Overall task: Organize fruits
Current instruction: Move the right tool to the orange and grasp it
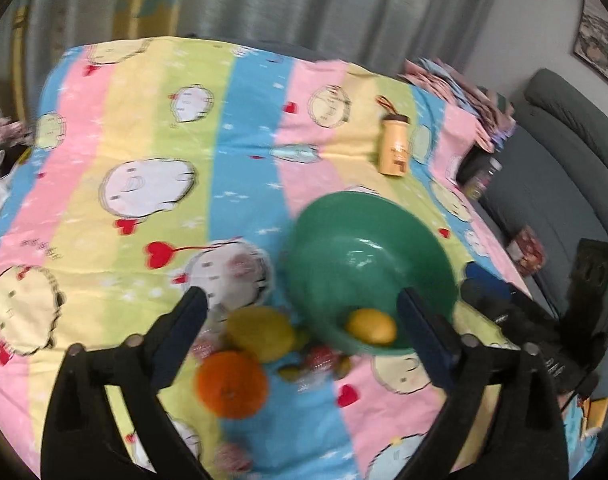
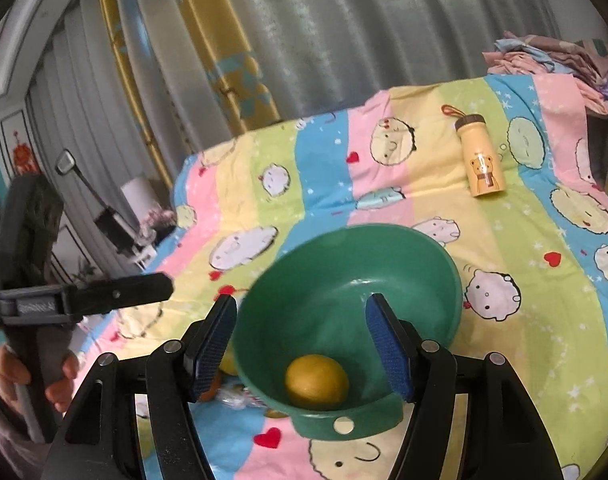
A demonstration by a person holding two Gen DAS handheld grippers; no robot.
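The left claw (image 1: 300,312) stands wide open with nothing between its fingers. Below it on the striped cloth (image 1: 248,168) lie an orange (image 1: 232,384) and a yellow fruit (image 1: 260,332), blurred, with small wrapped items beside them too smeared to name. The right claw (image 2: 300,344) is partly open; whether its pads press the tilted green bowl (image 2: 328,280) cannot be told. A lemon (image 2: 316,380) lies in the bowl, long axis roughly crosswise. Farther back, a yellow bottle (image 2: 482,156) lies on its side, cap pointing away.
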